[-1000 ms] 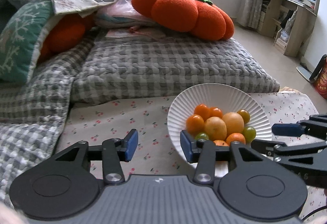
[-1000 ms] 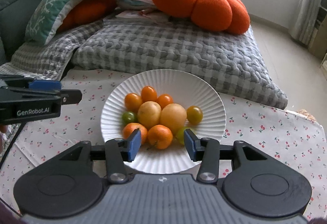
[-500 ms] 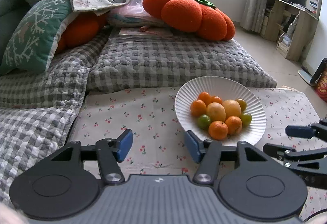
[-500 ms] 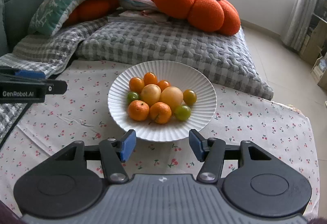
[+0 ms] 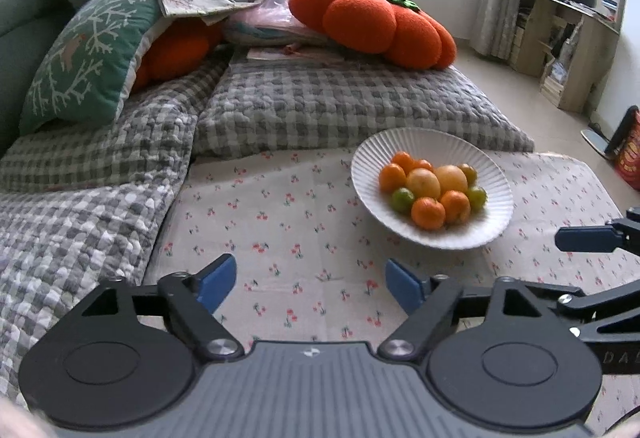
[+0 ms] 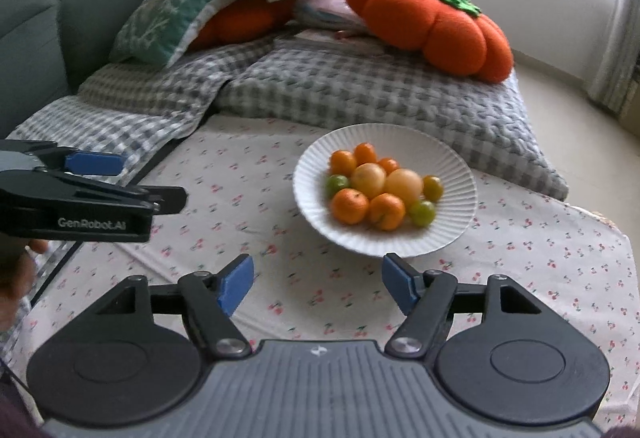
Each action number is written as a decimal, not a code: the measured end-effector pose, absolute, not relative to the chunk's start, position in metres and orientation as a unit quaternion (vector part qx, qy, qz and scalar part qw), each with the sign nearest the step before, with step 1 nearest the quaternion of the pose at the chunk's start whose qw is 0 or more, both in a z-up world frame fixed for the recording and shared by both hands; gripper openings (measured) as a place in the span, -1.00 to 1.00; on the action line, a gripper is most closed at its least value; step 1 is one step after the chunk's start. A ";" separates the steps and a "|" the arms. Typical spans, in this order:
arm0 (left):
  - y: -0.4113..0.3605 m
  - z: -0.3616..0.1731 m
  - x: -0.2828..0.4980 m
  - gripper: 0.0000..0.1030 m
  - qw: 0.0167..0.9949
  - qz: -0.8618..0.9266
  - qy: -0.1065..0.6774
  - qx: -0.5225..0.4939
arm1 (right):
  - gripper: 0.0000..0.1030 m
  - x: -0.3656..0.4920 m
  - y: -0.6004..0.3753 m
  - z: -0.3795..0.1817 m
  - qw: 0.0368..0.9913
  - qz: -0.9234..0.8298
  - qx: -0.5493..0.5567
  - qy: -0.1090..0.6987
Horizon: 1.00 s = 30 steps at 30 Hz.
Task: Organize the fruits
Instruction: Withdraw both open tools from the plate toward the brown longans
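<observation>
A white ribbed plate stands on a cherry-print cloth. On it lie several small fruits: orange mandarins, two yellowish round ones and green ones. My left gripper hangs over the cloth, near and left of the plate, its jaws opening with nothing between them. My right gripper sits just short of the plate's near rim, jaws also opening and bare. Each gripper shows at the edge of the other's view.
Behind the cloth lie grey checked quilts, an orange pumpkin cushion and a green patterned pillow. A wooden shelf stands on the floor at the far right. A hand holds the left gripper.
Both grippers have drawn back from the plate, which now looks smaller and farther off. Both pairs of jaws have spread wider. The fruits have not moved.
</observation>
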<state>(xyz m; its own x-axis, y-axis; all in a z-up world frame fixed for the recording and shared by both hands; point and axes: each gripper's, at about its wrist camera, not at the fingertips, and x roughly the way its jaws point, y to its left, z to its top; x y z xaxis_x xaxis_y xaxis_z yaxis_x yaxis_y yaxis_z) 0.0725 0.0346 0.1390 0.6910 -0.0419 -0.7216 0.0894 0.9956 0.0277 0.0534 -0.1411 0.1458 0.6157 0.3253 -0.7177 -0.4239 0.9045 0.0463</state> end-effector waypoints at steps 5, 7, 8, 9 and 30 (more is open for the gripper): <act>0.038 0.136 0.055 0.83 0.917 -0.046 0.395 0.036 | 0.89 0.029 -0.134 0.142 0.891 0.228 -0.083 0.383; 0.041 0.133 0.050 0.86 0.914 -0.046 0.402 0.036 | 0.95 0.022 -0.131 0.136 0.886 0.235 -0.095 0.389; 0.043 0.130 0.048 0.86 0.911 -0.046 0.407 0.035 | 0.97 0.019 -0.129 0.132 0.882 0.238 -0.102 0.394; 0.045 0.128 0.047 0.86 0.908 -0.047 0.414 0.034 | 0.98 0.017 -0.127 0.128 0.877 0.241 -0.110 0.401; 0.062 0.089 0.021 0.86 0.858 -0.038 0.510 0.048 | 0.99 -0.009 -0.086 0.100 0.826 0.313 -0.178 0.433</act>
